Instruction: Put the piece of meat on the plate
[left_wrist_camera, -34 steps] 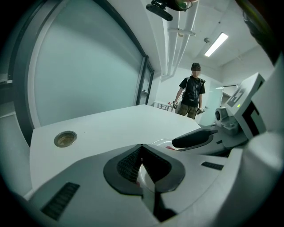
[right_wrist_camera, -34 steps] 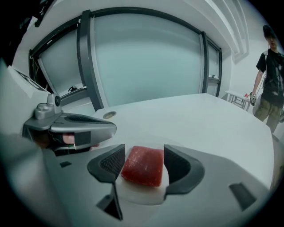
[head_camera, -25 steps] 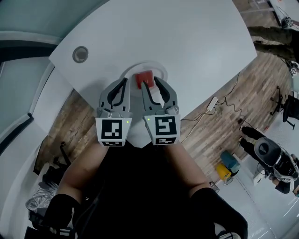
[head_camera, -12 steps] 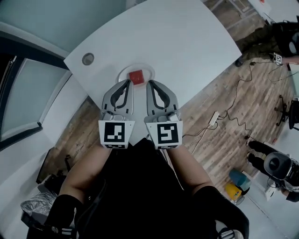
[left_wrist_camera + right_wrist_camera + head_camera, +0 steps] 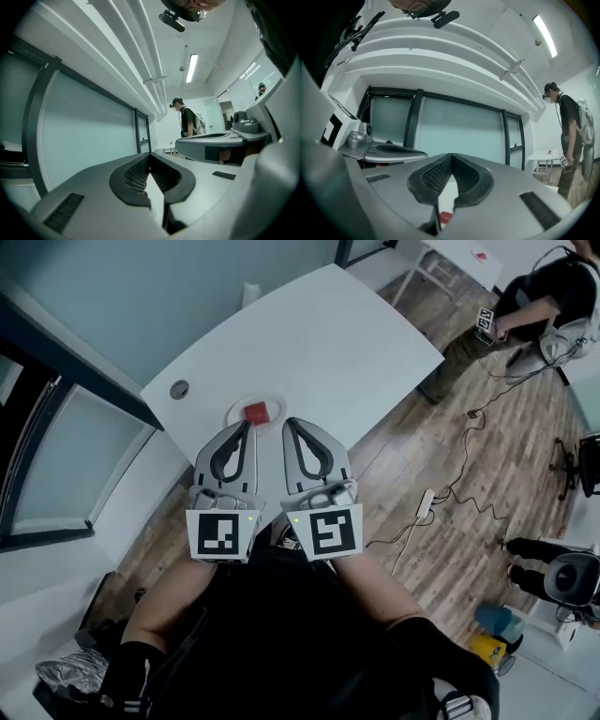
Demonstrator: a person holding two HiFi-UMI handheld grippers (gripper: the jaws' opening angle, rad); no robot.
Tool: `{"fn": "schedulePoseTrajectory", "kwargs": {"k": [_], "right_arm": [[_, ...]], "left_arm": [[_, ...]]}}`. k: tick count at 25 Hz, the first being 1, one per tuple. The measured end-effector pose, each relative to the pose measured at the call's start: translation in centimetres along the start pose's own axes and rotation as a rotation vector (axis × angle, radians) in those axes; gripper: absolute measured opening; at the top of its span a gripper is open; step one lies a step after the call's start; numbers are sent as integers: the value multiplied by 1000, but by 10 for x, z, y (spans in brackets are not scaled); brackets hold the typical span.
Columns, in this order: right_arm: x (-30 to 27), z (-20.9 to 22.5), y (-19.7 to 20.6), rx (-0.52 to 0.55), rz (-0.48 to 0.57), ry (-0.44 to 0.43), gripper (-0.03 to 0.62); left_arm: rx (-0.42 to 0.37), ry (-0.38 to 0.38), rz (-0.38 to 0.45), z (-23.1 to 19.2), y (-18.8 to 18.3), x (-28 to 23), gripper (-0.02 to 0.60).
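The red piece of meat point(image 5: 256, 412) lies on the white round plate point(image 5: 274, 401), near the front edge of the white table point(image 5: 328, 343). Both grippers hang side by side well above the table's near edge and point level. My left gripper point(image 5: 247, 424) is shut with nothing in it, its tips meeting point(image 5: 149, 154). My right gripper point(image 5: 290, 423) is shut and empty as well point(image 5: 451, 155). Far below, the meat point(image 5: 446, 217) shows through the gap under the right jaws.
A round cable hole point(image 5: 178, 389) sits in the table left of the plate. A glass partition point(image 5: 56, 456) runs along the left. A power strip with cables point(image 5: 427, 501) lies on the wooden floor at the right. A person point(image 5: 544, 287) stands at the far right.
Both grippers have risen and drawn back from the plate. The right jaws, open by the meat a second ago, have shut empty. The meat stays on the plate.
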State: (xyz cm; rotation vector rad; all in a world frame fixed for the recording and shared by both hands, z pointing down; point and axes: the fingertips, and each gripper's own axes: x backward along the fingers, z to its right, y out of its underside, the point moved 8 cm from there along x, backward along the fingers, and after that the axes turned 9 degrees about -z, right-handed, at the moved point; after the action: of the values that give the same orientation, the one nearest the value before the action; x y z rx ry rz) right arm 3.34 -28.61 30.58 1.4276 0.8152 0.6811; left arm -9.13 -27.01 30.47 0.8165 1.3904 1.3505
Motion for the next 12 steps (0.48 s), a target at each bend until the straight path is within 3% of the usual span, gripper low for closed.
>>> {"fn": "schedulePoseTrajectory", "kwargs": {"k": [12], "right_arm": [[24, -3, -21, 25, 103, 25, 3]], "left_arm": [[0, 14, 86, 12, -12, 24, 3]]}}
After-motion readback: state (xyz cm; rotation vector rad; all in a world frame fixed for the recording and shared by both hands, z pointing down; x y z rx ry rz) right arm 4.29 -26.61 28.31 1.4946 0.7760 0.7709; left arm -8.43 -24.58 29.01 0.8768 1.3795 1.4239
